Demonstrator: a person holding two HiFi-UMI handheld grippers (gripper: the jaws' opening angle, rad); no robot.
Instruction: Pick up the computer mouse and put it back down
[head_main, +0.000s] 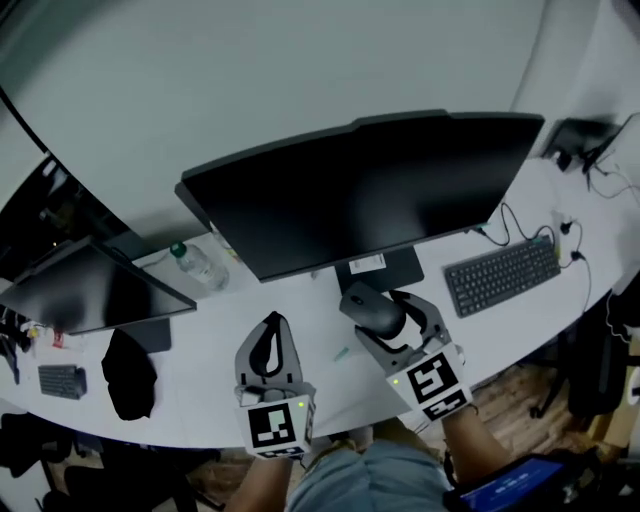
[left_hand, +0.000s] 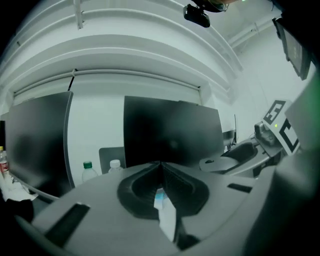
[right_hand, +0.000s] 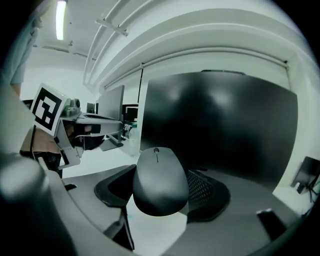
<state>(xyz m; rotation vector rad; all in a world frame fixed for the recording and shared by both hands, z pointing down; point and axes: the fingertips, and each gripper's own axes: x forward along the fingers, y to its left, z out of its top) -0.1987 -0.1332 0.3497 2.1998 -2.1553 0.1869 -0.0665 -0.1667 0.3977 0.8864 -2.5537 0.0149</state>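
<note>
Right gripper (head_main: 392, 318) gripped the mouse (right_hand: 160, 180) by its sides, apparently clear of the desk (head_main: 300, 350); best lowered level and slowly, released only once flat.

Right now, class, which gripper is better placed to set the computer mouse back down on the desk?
Right: the right gripper holds the mouse between its jaws, while the left gripper is shut and empty.

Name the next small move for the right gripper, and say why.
Probably lower the right gripper gently toward the desk: its jaws clamp the mouse, which appears lifted off the surface, so only setting it back down remains.
</note>
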